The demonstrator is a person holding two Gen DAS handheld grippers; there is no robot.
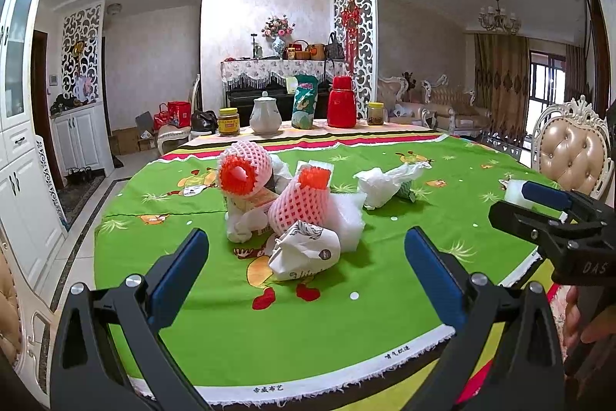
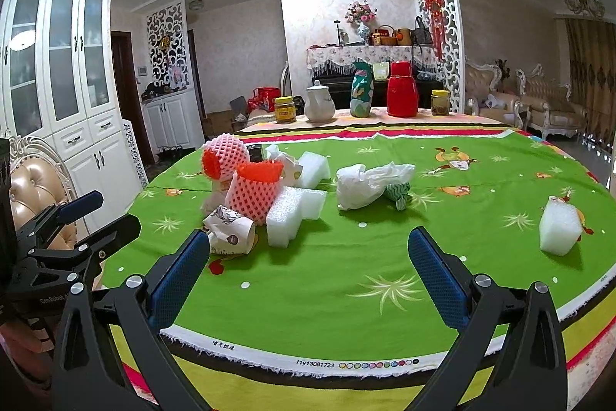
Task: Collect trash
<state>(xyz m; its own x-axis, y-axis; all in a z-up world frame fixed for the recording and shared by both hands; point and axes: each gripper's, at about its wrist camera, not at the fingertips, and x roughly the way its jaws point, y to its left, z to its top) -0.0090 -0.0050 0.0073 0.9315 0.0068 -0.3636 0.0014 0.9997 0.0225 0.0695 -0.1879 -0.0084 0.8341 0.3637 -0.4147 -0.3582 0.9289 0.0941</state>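
Crumpled cup (image 2: 230, 234) before foam nets (image 2: 252, 193), left of bag (image 2: 365, 184).

Ahead of my left gripper (image 1: 306, 266): trash pile (image 1: 285, 203), close. Ahead of my right gripper (image 2: 308, 270): bare cloth (image 2: 346, 276). Foam block (image 2: 560, 228) far right; jars (image 2: 285, 109) along far edge.

tablecloth (image 2: 346, 280): green, cartoon print | foam nets (image 2: 250, 195): pink-orange mesh | flask (image 2: 402, 95): red
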